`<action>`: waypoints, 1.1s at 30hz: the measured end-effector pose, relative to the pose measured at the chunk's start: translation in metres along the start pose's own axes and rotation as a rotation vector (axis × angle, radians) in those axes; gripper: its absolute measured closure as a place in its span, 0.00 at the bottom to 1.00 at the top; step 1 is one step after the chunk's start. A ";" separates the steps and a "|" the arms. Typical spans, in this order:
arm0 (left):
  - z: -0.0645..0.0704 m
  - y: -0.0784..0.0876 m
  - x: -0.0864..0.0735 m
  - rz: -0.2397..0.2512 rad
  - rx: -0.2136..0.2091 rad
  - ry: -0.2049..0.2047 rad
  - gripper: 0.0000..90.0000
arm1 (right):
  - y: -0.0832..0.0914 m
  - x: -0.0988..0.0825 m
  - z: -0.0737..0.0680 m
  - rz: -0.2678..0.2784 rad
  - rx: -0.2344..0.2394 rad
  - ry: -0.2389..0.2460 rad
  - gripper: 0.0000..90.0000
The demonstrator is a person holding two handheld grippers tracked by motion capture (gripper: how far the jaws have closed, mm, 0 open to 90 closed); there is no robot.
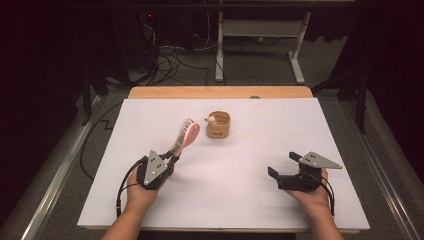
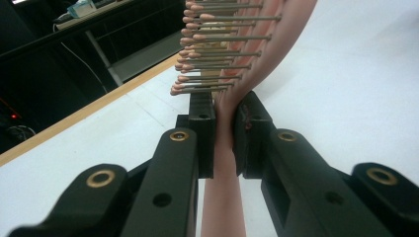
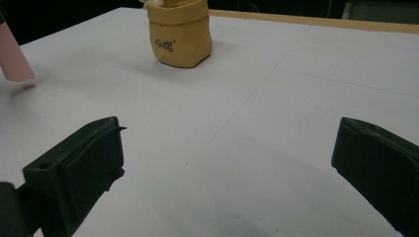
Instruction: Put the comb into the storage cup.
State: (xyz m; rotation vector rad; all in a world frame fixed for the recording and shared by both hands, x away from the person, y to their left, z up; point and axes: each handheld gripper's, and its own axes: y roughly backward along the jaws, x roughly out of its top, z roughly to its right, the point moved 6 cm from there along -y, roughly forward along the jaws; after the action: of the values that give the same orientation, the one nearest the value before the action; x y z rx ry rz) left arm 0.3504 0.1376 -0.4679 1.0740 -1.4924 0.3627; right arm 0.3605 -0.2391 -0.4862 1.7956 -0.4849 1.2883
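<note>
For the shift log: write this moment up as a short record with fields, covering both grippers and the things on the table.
surface: white sheet over a wooden table
left gripper: shut on the handle of the pink plastic hairbrush with metal bristles, brush head raised toward the bag
right gripper: open, holding nothing, resting low over the sheet on the right
other item: small tan paper bag with rolled rim, upright, beyond the brush, something pale inside
contact: brush and bag apart
</note>
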 end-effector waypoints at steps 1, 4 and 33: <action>0.000 0.000 0.000 0.004 -0.008 0.014 0.90 | 0.000 0.000 0.000 0.001 0.005 -0.002 0.01; 0.001 -0.001 0.000 0.014 -0.026 0.048 0.90 | 0.000 -0.001 0.000 -0.004 0.014 -0.004 0.01; 0.023 -0.004 0.009 0.032 -0.048 0.020 0.90 | -0.022 0.017 -0.041 -0.004 0.107 0.037 0.01</action>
State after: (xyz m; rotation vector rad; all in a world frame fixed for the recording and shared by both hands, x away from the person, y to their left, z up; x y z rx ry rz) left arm 0.3407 0.1144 -0.4672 1.0068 -1.4949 0.3576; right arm 0.3600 -0.1910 -0.4753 1.8559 -0.3986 1.3647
